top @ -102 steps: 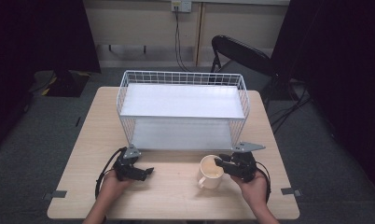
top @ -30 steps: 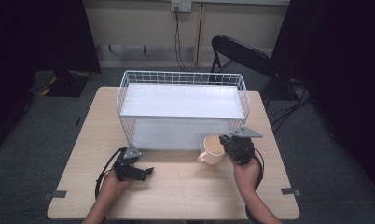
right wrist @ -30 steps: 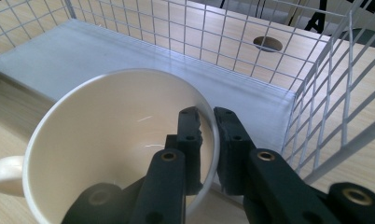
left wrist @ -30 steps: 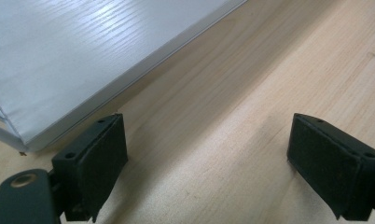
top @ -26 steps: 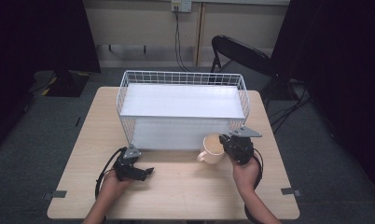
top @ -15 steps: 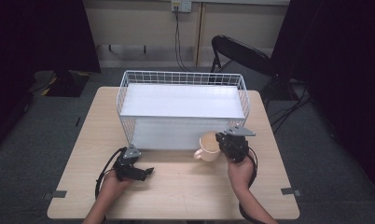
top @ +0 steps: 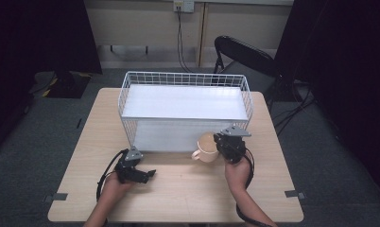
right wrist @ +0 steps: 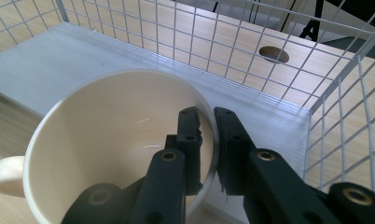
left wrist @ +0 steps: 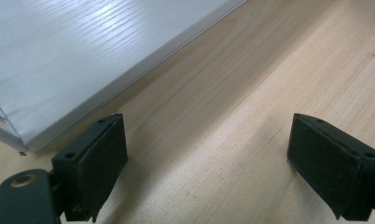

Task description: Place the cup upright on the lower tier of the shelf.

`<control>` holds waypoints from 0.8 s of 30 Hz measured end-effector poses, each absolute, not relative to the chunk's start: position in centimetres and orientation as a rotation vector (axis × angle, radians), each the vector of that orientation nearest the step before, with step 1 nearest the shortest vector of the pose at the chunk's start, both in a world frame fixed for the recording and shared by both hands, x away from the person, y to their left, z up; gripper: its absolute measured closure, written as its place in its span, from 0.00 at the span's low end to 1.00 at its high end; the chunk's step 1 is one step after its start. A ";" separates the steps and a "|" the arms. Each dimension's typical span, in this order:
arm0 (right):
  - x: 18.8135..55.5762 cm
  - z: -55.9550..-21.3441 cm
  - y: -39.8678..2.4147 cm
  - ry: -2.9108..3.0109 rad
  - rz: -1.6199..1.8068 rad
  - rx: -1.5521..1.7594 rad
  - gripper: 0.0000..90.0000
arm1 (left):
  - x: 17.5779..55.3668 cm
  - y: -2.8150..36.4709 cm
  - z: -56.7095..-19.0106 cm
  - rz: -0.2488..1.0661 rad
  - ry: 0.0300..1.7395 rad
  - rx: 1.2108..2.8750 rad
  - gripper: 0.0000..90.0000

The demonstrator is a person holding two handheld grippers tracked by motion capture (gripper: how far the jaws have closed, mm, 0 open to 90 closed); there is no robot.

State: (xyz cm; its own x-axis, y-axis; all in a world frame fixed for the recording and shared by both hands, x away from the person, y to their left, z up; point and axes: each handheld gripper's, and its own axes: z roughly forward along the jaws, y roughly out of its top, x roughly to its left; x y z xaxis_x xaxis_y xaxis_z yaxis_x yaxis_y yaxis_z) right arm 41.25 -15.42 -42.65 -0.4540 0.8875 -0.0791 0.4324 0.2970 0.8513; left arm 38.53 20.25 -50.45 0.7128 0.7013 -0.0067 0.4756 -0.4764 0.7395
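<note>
I hold the right gripper (top: 220, 144) clamped on the cream mug's (top: 206, 147) wall, one jaw inside, one outside. The mug sits at the wire rack's (top: 185, 79) lower opening, at 5 o'clock from the rack's centre. My left gripper (top: 148, 174) rests on the table (top: 188, 198), jaws apart and empty.

mug (right wrist: 106, 154) base cut off, handle partly cropped
</note>
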 end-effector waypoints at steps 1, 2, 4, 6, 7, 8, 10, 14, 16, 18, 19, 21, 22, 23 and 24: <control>41.3 -42.7 -15.4 2.013 1.065 1.172 0.90 | 38.5 20.3 -50.5 0.385 0.890 2.165 0.13; 41.4 -42.8 -15.3 2.010 1.065 1.177 0.90 | 38.5 20.3 -50.5 0.385 0.890 2.165 0.13; 41.5 -42.8 -15.3 2.012 1.065 1.180 0.90 | 38.5 20.3 -50.5 0.385 0.890 2.165 0.13; 41.8 -42.9 -15.2 2.013 1.059 1.189 0.90 | 38.5 20.3 -50.5 0.385 0.890 2.165 0.13; 41.9 -42.9 -15.1 2.012 1.057 1.192 0.91 | 38.5 20.3 -50.5 0.385 0.890 2.165 0.13; 41.9 -42.9 -15.1 2.012 1.057 1.192 0.91 | 38.5 20.3 -50.5 0.385 0.890 2.165 0.13; 42.0 -43.0 -15.1 2.011 1.062 1.195 0.90 | 38.5 20.3 -50.5 0.385 0.890 2.165 0.13; 42.2 -43.0 -14.9 2.004 1.060 1.199 0.90 | 38.5 20.3 -50.5 0.385 0.890 2.165 0.13; 42.4 -43.0 -14.7 2.003 1.067 1.209 0.91 | 38.5 20.3 -50.5 0.385 0.890 2.165 0.13; 42.4 -43.1 -14.7 2.002 1.069 1.210 0.91 | 38.5 20.3 -50.5 0.384 0.890 2.165 0.13; 42.4 -43.1 -14.6 1.998 1.071 1.210 0.90 | 38.5 20.3 -50.5 0.385 0.890 2.165 0.13; 42.5 -43.1 -14.5 1.993 1.073 1.207 0.90 | 38.5 20.3 -50.5 0.385 0.890 2.165 0.13; 42.7 -43.2 -14.5 1.992 1.074 1.213 0.90 | 38.5 20.3 -50.5 0.385 0.890 2.165 0.13; 42.7 -43.2 -14.5 1.992 1.074 1.213 0.90 | 38.5 20.3 -50.5 0.385 0.890 2.165 0.13; 42.7 -43.1 -14.5 1.992 1.074 1.217 0.90 | 38.5 20.3 -50.5 0.385 0.890 2.165 0.13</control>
State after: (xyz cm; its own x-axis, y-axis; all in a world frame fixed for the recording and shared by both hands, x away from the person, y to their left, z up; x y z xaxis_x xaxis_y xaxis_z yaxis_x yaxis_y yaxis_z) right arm 42.70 -14.49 -43.15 -0.4277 0.9022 -0.0553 0.4496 0.2654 0.8529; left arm 38.53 20.26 -50.45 0.7130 0.7011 -0.0065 0.4755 -0.4767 0.7393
